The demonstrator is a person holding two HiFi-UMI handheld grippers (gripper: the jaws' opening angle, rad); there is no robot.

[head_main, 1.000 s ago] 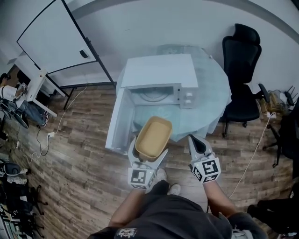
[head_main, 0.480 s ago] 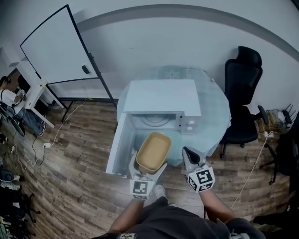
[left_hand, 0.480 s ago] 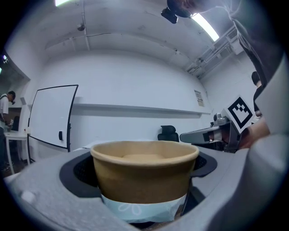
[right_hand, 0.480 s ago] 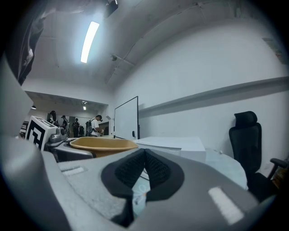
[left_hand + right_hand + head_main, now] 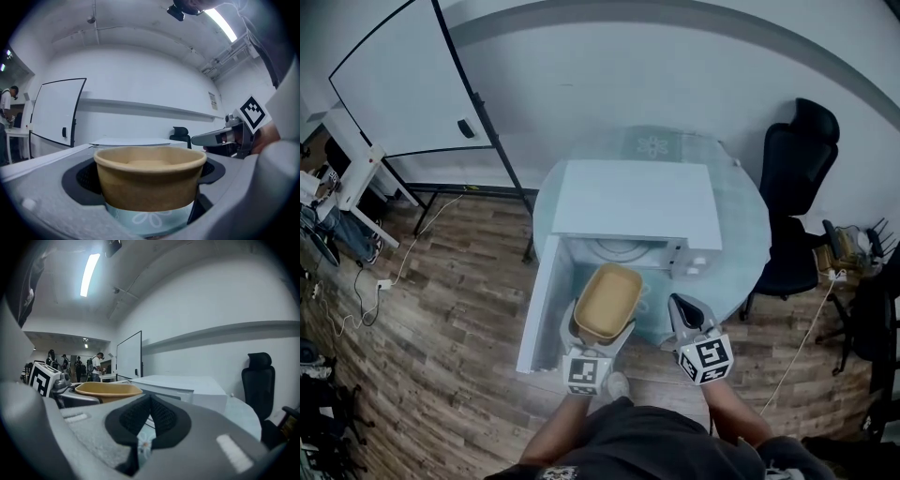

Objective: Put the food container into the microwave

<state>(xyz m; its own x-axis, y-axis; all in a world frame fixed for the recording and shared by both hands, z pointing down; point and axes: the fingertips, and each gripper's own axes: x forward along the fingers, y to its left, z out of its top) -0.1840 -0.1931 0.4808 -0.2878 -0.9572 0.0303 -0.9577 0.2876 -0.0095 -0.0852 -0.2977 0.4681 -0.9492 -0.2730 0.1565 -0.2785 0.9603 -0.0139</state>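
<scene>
Grips a tan food container (image 5: pixel 607 300) in the left gripper (image 5: pixel 600 328), jaws pressed against two opposite sides, rim level, open top upward. Holds it over the near edge of the round table (image 5: pixel 741 234), straight in front of the microwave (image 5: pixel 636 202) and not yet inside. Seemingly lifted just clear of the pale flowered tablecloth (image 5: pixel 145 220), though contact underneath is hard to judge from either view. Nothing inside the container but its bare tan bottom.

Carries the right gripper (image 5: pixel 679 306) just to the right of the container and apart from it. Jaws closed pad against pad, nothing between them, tips aimed toward the control panel (image 5: pixel 698 264) at the microwave's front right corner.

Microwave at the middle of the table: white, mouth facing the near edge, glass turntable (image 5: pixel 619 248) visible inside. Door (image 5: pixel 546 300) wide open to the left, reaching past the table's near left edge and over the wooden floor (image 5: pixel 459 281).

Beyond the table's right edge, a black office chair (image 5: pixel 797 187). Off the far left side, by the wall, a whiteboard (image 5: pixel 394 84) on a dark stand.
</scene>
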